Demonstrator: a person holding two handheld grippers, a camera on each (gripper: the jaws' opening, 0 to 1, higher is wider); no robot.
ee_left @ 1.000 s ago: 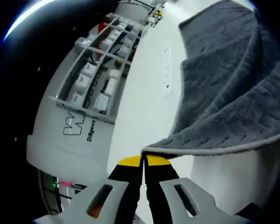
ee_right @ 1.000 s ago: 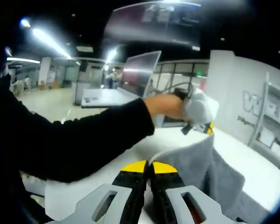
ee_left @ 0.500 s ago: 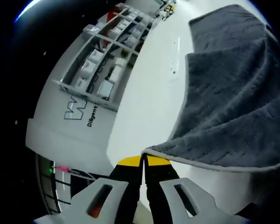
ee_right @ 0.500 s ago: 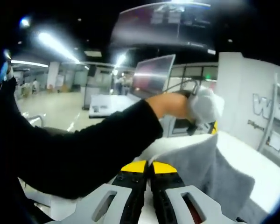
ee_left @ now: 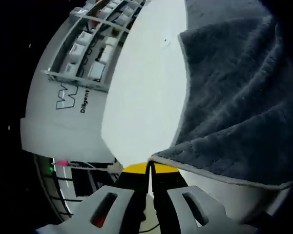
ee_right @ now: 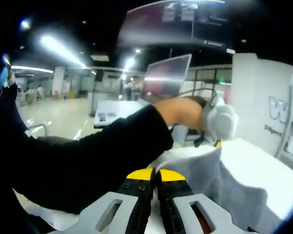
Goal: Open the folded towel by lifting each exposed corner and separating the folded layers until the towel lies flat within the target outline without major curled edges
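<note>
Your white table [ee_left: 141, 97] carried the grey towel [ee_left: 234, 97], which draped across its right side and rose off the surface at two held corners. Your left gripper [ee_left: 149, 168] had its jaws closed on the towel's near corner. Your right gripper [ee_right: 155, 174] was likewise clamped on a towel edge, with your sleeve [ee_right: 88, 156] reaching across beyond it.

Both hand-held grippers [ee_left: 150, 168] [ee_right: 156, 174] clamped — sleeved arm [ee_right: 97, 156] outstretched.
</note>
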